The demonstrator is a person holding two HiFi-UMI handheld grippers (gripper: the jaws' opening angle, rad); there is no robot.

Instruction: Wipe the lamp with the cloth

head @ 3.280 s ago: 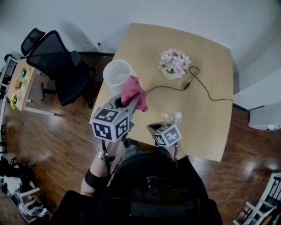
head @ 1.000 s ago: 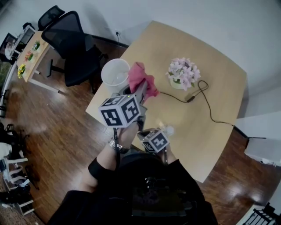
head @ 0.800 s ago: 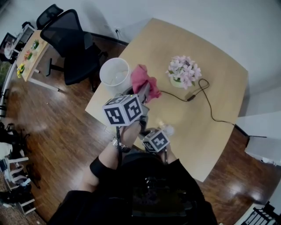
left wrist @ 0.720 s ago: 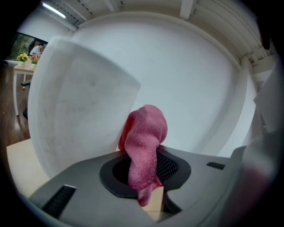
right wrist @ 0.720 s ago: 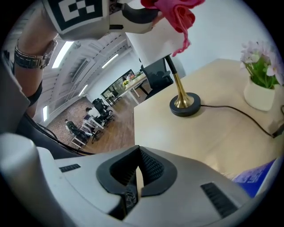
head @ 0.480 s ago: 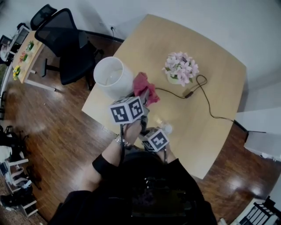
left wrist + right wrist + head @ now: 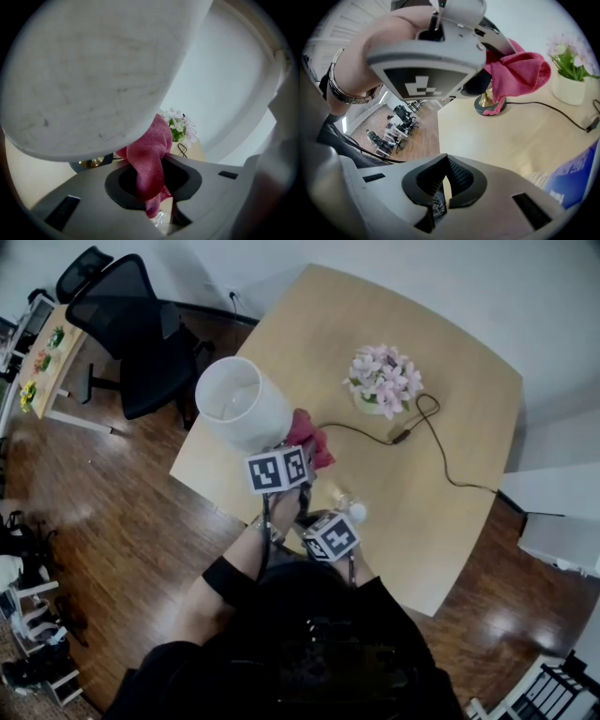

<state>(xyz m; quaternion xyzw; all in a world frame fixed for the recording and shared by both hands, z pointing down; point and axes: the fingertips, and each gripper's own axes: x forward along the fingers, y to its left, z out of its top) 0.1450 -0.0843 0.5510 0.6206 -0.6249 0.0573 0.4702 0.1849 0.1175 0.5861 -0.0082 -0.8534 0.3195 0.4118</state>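
Cloth (image 7: pixel 149 157) pinched in left gripper (image 7: pixel 147 185), tucked just beneath lamp (image 7: pixel 93 70) shade's rim, shade wall up and leftward; right gripper (image 7: pixel 443 185) closed, empty, farther off.

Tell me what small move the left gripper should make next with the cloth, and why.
Probably slide the left gripper sideways so the pink cloth rubs round the lamp base. The gripper is shut on the cloth, just under the white lampshade, and the cloth's hanging end reaches the base.
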